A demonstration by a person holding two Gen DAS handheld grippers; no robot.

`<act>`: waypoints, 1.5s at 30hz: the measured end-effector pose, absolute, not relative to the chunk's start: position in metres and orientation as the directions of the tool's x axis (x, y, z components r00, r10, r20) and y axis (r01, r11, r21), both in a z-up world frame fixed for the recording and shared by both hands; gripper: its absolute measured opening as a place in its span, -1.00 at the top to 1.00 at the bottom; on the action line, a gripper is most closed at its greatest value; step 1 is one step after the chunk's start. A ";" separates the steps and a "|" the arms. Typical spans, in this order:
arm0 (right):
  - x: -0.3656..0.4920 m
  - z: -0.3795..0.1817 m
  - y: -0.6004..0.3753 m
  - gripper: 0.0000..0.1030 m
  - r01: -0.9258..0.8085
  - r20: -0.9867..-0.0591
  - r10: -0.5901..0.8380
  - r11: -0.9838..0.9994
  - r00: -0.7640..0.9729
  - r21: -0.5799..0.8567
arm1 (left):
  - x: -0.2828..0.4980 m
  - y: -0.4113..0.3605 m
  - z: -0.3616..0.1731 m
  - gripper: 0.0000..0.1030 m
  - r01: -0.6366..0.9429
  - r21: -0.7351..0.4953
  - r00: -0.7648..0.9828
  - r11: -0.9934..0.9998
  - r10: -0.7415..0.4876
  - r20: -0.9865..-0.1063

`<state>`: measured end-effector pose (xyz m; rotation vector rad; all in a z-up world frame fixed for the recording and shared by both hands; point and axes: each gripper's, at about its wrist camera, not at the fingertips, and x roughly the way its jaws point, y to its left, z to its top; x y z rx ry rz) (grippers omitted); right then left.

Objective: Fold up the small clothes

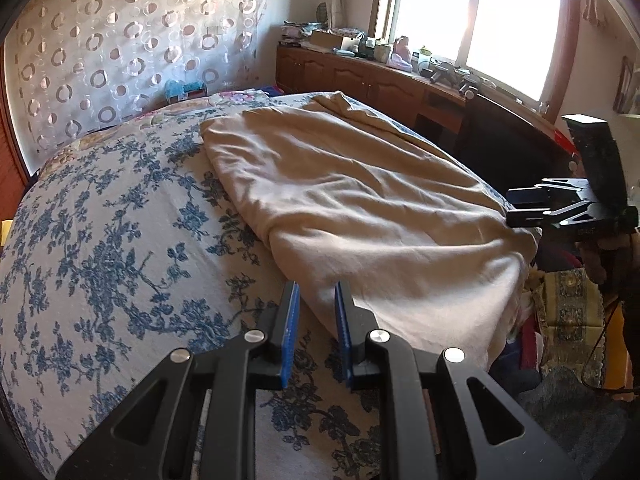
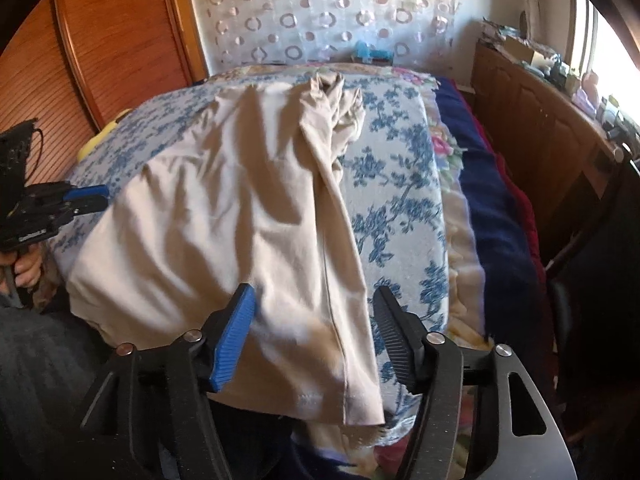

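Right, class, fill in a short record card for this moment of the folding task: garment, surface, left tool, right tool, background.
garment: beige cloth, spread flat with creases, far end bunched up
surface: bed cover with blue flower print; the near hem hangs over the bed's edge
left tool: jaws narrowly apart, nothing between them, at the garment's edge
right tool: jaws wide apart, above the garment's near hem, not gripping
background: wooden cabinet under a bright window; curtain with ring pattern behind the bed
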<state>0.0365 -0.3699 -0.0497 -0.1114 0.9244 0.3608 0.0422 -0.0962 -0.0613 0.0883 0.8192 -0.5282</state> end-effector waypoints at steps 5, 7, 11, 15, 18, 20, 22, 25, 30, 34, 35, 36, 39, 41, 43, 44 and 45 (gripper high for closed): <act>0.037 -0.066 -0.369 -0.27 -0.342 -0.818 0.245 0.937 0.520 0.063 | 0.040 -0.101 -0.067 0.47 0.496 -0.144 0.530 0.856 -0.430 -0.731; 0.036 -0.070 -0.370 -0.28 -0.341 -0.823 0.248 0.937 0.512 0.071 | 0.038 -0.103 -0.071 0.42 0.501 -0.152 0.513 0.852 -0.434 -0.741; 0.031 -0.070 -0.369 -0.28 -0.348 -0.817 0.265 0.934 0.512 0.084 | 0.035 -0.106 -0.078 0.35 0.500 -0.165 0.486 0.850 -0.433 -0.759; 0.024 -0.071 -0.360 -0.27 -0.380 -0.823 0.264 0.923 0.503 0.064 | 0.031 -0.106 -0.080 0.35 0.500 -0.187 0.468 0.845 -0.446 -0.763; 0.022 -0.072 -0.352 -0.26 -0.395 -0.823 0.267 0.917 0.501 0.056 | 0.029 -0.106 -0.081 0.35 0.502 -0.201 0.460 0.841 -0.457 -0.762; 0.020 -0.073 -0.348 -0.23 -0.403 -0.825 0.248 0.915 0.507 0.027 | 0.027 -0.105 -0.081 0.34 0.509 -0.214 0.449 0.834 -0.469 -0.760; 0.020 -0.074 -0.346 -0.20 -0.406 -0.827 0.234 0.914 0.510 0.009 | 0.026 -0.108 -0.081 0.34 0.519 -0.215 0.443 0.828 -0.475 -0.761; 0.021 -0.072 -0.348 -0.18 -0.404 -0.827 0.241 0.914 0.507 0.019 | 0.022 -0.111 -0.080 0.34 0.532 -0.215 0.434 0.819 -0.481 -0.761; 0.023 -0.066 -0.358 -0.18 -0.372 -0.816 0.216 0.928 0.536 0.001 | 0.020 -0.110 -0.080 0.34 0.537 -0.229 0.421 0.812 -0.493 -0.761; 0.025 -0.069 -0.366 -0.19 -0.349 -0.824 0.174 0.937 0.538 -0.030 | 0.019 -0.110 -0.080 0.34 0.547 -0.252 0.402 0.798 -0.515 -0.757; 0.025 -0.070 -0.367 -0.19 -0.348 -0.829 0.172 0.937 0.532 -0.029 | 0.018 -0.110 -0.080 0.48 0.556 -0.271 0.389 0.785 -0.535 -0.750; 0.025 -0.072 -0.367 -0.20 -0.348 -0.831 0.174 0.937 0.529 -0.026 | 0.017 -0.110 -0.081 0.65 0.566 -0.290 0.373 0.771 -0.554 -0.744; 0.024 -0.072 -0.368 -0.21 -0.352 -0.830 0.186 0.936 0.526 -0.013 | 0.014 -0.110 -0.075 0.93 0.581 -0.302 0.382 0.756 -0.581 -0.718; 0.023 -0.073 -0.366 -0.21 -0.367 -0.833 0.202 0.930 0.514 -0.001 | 0.014 -0.106 -0.066 0.97 0.580 -0.317 0.409 0.750 -0.605 -0.683; 0.021 -0.073 -0.362 -0.17 -0.380 -0.837 0.206 0.925 0.508 -0.004 | 0.016 -0.101 -0.055 0.97 0.575 -0.332 0.431 0.747 -0.622 -0.654; 0.020 -0.072 -0.360 -0.04 -0.389 -0.838 0.211 0.921 0.504 -0.003 | 0.018 -0.099 -0.050 0.97 0.570 -0.337 0.443 0.750 -0.625 -0.643; 0.019 -0.072 -0.358 0.12 -0.399 -0.839 0.220 0.917 0.498 0.004 | 0.019 -0.097 -0.046 0.97 0.566 -0.341 0.449 0.751 -0.628 -0.636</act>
